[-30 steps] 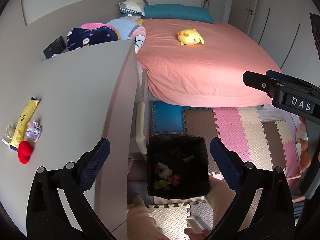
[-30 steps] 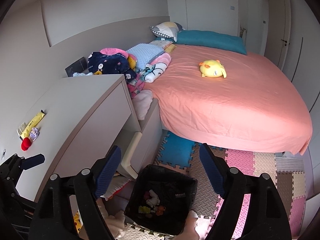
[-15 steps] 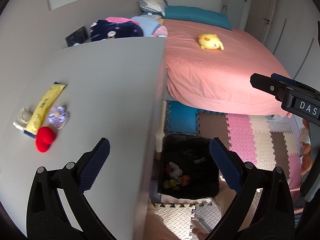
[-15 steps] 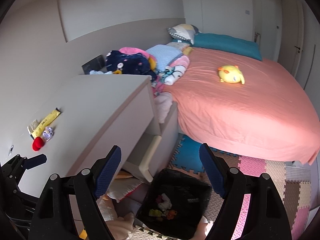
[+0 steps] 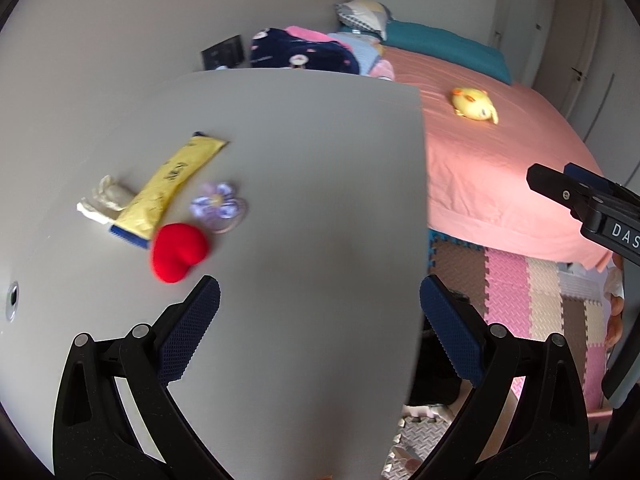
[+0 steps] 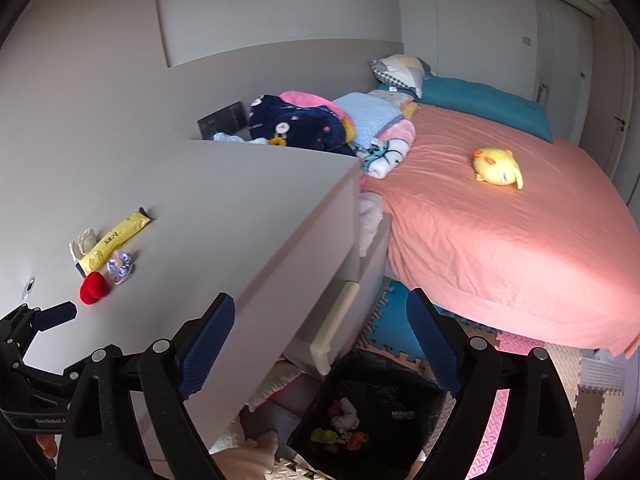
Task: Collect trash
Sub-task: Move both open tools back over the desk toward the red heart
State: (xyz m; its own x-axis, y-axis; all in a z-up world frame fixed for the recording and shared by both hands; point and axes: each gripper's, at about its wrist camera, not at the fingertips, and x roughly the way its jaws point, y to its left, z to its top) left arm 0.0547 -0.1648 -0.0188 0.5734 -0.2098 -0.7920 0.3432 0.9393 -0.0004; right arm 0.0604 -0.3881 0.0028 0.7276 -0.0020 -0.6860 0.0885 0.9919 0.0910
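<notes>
Your left claw (image 5: 320, 328) hangs apart and empty over the counter (image 5: 304, 184), lined up toward the yellow wrapper (image 5: 172, 184); your right claw (image 6: 320, 344), jaws just opened wider, holds nothing above the bin (image 6: 424, 396).

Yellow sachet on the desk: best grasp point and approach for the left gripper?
Grip the yellow sachet across its narrow width at the bare far half, coming from above with the open left gripper. It lies flat and long; the near end is crowded by the red heart, purple flower and crumpled wrapper.
</notes>
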